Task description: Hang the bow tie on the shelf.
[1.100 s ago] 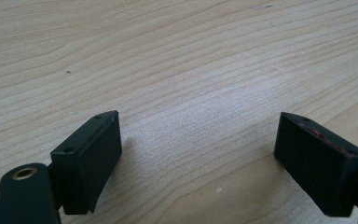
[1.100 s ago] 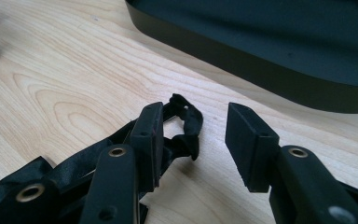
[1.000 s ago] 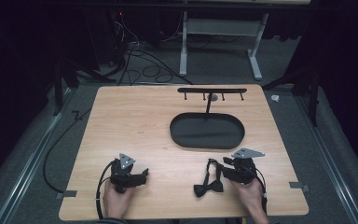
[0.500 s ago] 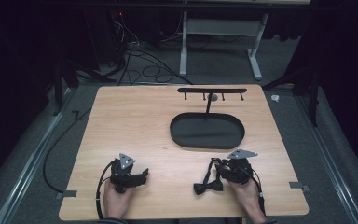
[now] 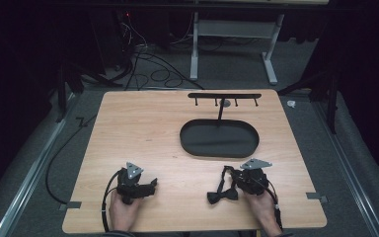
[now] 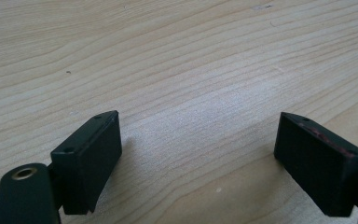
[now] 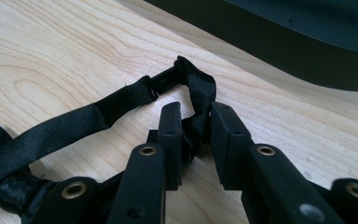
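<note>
dark room, pale wooden bench [image 5: 143, 133]: the right hand-held gripper [image 7: 195, 123] has slid leftward and now pinches the bow tie [image 5: 222, 194] strap near the front edge, perhaps for the hook rack [image 5: 224, 96], while the left hand-held gripper [image 6: 198, 154] rests open.

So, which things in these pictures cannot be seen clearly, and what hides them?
- Bow tie, right gripper view: the knot end is cut off by the left edge, and the strap part between the jaws of the right gripper is covered by them.
- Tray, right gripper view: cut off by the top and right edges.
- Rack pegs, high view: too small to tell their shape.
</note>
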A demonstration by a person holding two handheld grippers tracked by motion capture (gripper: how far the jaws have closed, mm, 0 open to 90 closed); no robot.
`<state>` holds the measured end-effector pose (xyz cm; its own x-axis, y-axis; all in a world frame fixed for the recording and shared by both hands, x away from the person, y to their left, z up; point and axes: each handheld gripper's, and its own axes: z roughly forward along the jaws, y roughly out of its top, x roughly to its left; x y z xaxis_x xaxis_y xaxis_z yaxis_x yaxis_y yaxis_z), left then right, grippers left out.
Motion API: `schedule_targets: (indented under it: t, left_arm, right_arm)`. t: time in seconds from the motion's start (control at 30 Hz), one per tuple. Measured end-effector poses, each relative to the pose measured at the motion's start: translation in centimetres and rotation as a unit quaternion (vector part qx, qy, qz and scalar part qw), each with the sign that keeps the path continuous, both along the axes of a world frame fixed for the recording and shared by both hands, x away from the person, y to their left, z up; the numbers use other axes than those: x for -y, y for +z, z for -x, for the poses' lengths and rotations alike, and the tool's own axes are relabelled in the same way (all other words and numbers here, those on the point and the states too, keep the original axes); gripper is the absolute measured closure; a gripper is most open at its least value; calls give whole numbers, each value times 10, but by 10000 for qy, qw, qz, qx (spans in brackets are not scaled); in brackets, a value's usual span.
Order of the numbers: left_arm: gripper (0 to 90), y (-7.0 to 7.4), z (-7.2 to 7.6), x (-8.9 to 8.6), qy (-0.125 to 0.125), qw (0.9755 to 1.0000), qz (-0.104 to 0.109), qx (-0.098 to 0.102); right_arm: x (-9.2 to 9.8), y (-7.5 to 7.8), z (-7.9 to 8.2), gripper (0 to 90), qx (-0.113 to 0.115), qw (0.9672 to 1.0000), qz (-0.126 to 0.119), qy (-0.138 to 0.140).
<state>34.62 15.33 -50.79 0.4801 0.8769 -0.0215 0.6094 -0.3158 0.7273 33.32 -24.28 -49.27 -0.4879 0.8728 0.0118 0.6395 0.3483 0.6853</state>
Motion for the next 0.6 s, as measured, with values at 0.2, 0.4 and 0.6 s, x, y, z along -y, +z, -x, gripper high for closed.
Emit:
schedule_targets:
  t: [0.2,0.4,0.6]
  left_arm:
    - [153,0,0,0,0,10000,0,0]
    - [153,0,0,0,-1,10000,0,0]
    - [153,0,0,0,1,10000,1,1]
  right_arm:
    - [-2,12,2,776,170,9998,-58,53]
    - [-3,31,1,778,395,9991,-31,142]
    - [-1,47,0,778,549,9983,-8,202]
